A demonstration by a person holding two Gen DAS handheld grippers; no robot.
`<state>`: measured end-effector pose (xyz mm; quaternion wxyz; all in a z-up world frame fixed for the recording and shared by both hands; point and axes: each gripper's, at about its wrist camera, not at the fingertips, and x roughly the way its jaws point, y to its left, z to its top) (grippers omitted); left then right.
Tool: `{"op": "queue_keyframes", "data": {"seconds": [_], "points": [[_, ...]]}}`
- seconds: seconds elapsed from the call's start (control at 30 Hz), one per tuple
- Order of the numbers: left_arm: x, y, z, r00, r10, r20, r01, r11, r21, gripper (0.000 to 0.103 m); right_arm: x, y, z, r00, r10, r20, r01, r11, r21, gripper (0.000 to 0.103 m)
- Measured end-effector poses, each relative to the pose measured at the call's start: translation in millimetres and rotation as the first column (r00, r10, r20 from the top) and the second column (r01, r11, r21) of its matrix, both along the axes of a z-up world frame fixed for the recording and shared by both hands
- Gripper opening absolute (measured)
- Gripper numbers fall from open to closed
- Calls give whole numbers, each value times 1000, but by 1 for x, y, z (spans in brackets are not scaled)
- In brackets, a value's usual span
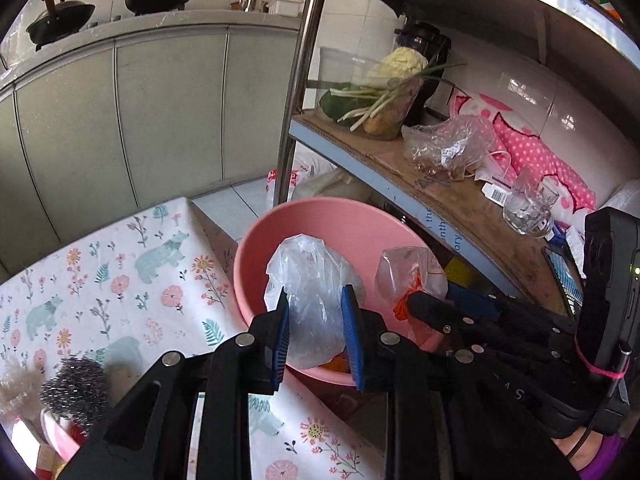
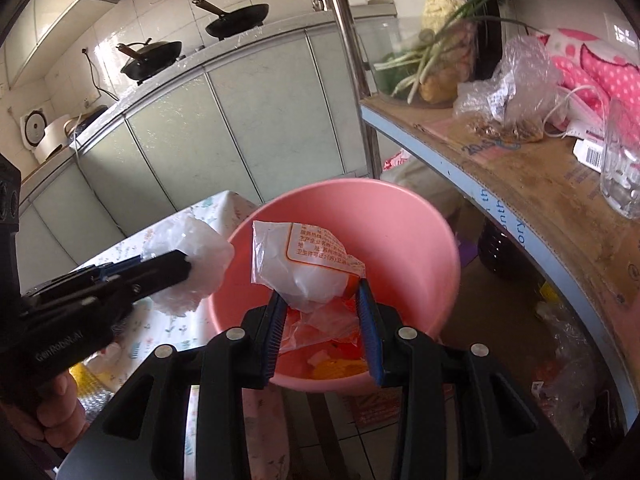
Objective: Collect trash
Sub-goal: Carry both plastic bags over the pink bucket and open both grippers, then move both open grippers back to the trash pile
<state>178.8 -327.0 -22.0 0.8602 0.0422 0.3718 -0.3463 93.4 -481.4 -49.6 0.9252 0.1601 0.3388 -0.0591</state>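
Observation:
A pink basin [image 1: 320,208] [image 2: 360,192] stands beside the corner of the table, with orange and yellow scraps [image 2: 340,364] in its bottom. My left gripper [image 1: 316,296] [image 2: 184,264] is shut on a crumpled clear plastic bag [image 1: 308,280] [image 2: 188,268], held over the basin's near left rim. My right gripper [image 2: 320,292] [image 1: 412,300] is shut on a white wrapper with orange print [image 2: 308,256] [image 1: 412,268], held above the inside of the basin. The two grippers are side by side, apart from each other.
A table with a floral cloth [image 1: 120,280] lies to the left, with a steel scrubber [image 1: 74,388] near its front. To the right, a metal post [image 1: 296,80] bears a cardboard-lined shelf [image 1: 460,192] holding vegetables, a plastic bag [image 1: 452,144] and a glass mug [image 1: 528,208].

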Motion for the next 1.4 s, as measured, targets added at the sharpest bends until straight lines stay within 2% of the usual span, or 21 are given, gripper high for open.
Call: {"op": "queue_keyframes", "data": {"seconds": [0.33,0.57,0.7,0.83,1.07,1.4], "points": [[13,-13,-25,998,0,-64,1,1000,19,29,11,-8,-23,999,-6,-51,9,999,45,39],[19,-11,-28,995,13,-99,-12,1000,8,39,12,-8,-26,998,-9,-60,11,999,43,45],[17,-12,-25,996,11,-94,-10,1000,7,40,10,-9,-24,998,-9,-58,11,999,40,45],[13,-10,-19,996,6,-87,-7,1000,-10,45,7,-7,-21,999,-10,-53,12,999,33,45],[6,-4,-7,998,3,-62,-4,1000,-31,46,-1,-5,-14,999,-11,-46,12,1000,23,45],[-13,17,10,999,32,-13,-32,999,-7,46,-16,14,5,1000,10,-8,-10,1000,5,45]]}}
